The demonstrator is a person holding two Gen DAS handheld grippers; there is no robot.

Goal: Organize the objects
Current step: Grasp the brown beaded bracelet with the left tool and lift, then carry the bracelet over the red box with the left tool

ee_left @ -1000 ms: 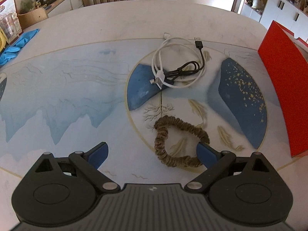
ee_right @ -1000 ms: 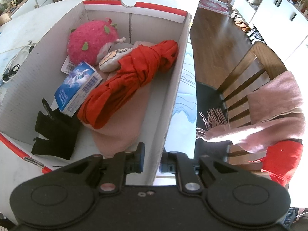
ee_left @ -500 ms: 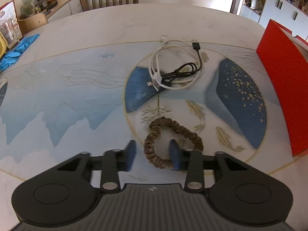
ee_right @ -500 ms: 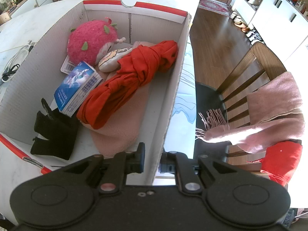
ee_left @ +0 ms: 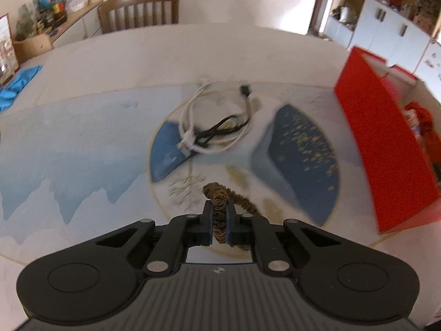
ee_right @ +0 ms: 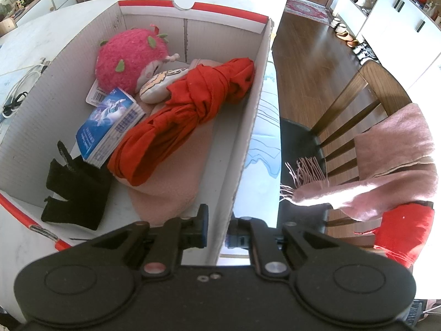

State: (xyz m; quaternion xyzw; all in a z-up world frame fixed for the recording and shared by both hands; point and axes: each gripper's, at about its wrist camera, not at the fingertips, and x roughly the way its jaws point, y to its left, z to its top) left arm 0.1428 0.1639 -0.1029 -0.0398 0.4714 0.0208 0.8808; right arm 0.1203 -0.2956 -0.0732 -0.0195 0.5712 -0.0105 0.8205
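Note:
My left gripper (ee_left: 219,222) is shut on a brown scrunchie (ee_left: 220,207) and holds it lifted above the painted round table (ee_left: 82,127). A coil of white and black cables (ee_left: 217,127) lies further ahead on the table. The red cardboard box (ee_left: 386,149) stands at the right. My right gripper (ee_right: 216,229) is shut on the box's right wall (ee_right: 245,143). Inside the box lie a pink plush (ee_right: 129,58), a blue tissue pack (ee_right: 110,127), a knotted red cloth (ee_right: 190,110), a pink cloth (ee_right: 171,182) and a black pouch (ee_right: 74,193).
A wooden chair (ee_left: 137,11) stands behind the table, a blue cloth (ee_left: 13,88) lies at its left edge. Another chair (ee_right: 366,115) draped with a pink scarf (ee_right: 386,165) stands right of the box. White cabinets (ee_left: 386,27) are at the back right.
My left gripper closed on the scrunchie and lifted it off the table. The view now shows more of the room. The right gripper has kept its hold on the box wall.

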